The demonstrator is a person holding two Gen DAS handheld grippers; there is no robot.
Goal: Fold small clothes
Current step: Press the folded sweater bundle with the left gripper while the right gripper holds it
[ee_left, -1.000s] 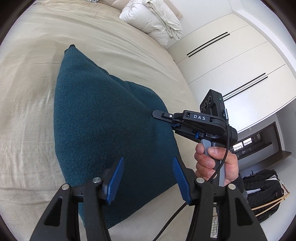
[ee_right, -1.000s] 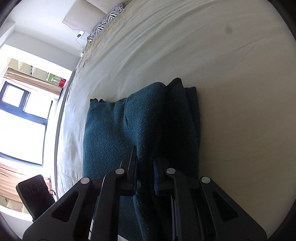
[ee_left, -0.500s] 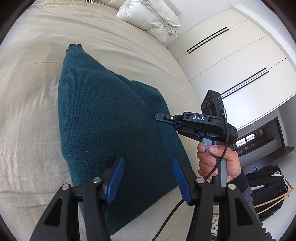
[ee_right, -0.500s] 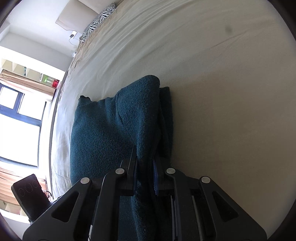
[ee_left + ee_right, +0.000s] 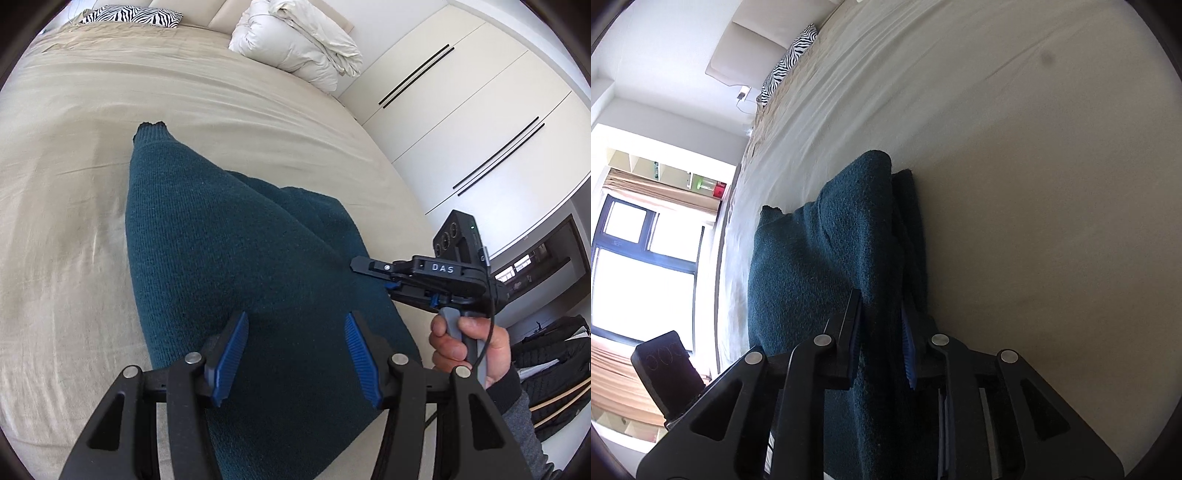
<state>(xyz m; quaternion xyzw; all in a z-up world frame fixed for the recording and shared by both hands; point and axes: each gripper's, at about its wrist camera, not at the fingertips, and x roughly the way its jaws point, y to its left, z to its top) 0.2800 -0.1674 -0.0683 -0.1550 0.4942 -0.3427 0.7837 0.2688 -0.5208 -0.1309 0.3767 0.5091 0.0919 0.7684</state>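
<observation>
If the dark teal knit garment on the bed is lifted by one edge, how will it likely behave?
The teal knit garment probably flops: where the right gripper has a fold between its opening jaws, the cloth drapes in soft ridges. Its thick, fuzzy weave suggests some weight and little slip against the bed sheet. The stacked layers may slide apart if released carelessly.

The teal garment's [image 5: 236,258] near edge is hidden behind the left gripper's [image 5: 293,354] black frame
</observation>
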